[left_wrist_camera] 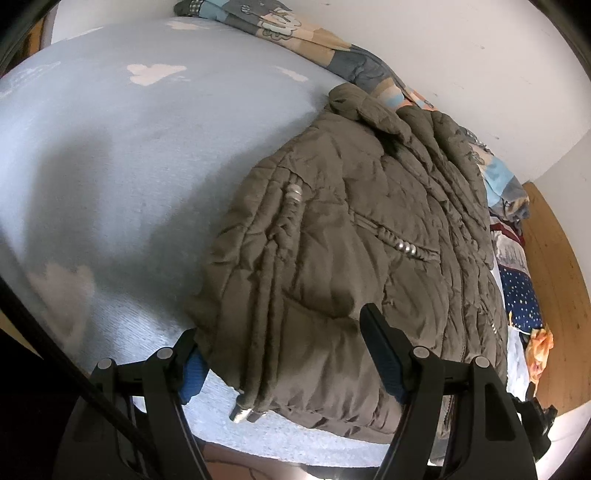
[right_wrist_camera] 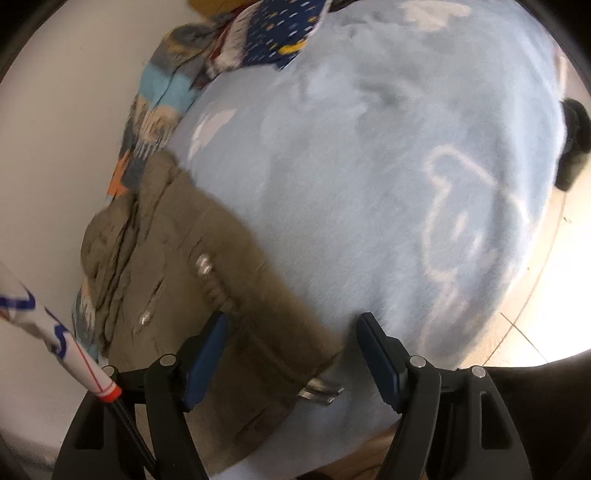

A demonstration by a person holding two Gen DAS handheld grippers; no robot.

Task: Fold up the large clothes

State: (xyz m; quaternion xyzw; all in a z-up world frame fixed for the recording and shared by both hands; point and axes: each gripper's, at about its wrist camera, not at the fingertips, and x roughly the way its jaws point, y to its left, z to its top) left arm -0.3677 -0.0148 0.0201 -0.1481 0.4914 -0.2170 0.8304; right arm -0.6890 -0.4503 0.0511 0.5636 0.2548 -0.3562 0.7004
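Jacket (left_wrist_camera: pixel 354 236): olive-brown, quilted, silver metal beads on the cords. Bed sheet (left_wrist_camera: pixel 122 155): pale blue with white cloud shapes; right wrist view also shows a white outline drawing on it. Blanket (left_wrist_camera: pixel 295 26) by the wall: grey, light blue and peach-orange patches with cartoon print. Pillow (left_wrist_camera: pixel 519 295): navy with small pale dots. Wall (left_wrist_camera: pixel 461 55): white. Left gripper (left_wrist_camera: pixel 284 363) and right gripper (right_wrist_camera: pixel 291 360): black, blue pads. Headboard (left_wrist_camera: pixel 554 280): orange-tan wood.

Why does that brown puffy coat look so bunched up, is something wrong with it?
Nothing looks damaged. The brown coat lies folded on the blue bed cover, lumpy near its collar. Its metal cord ends poke out at the near edge.
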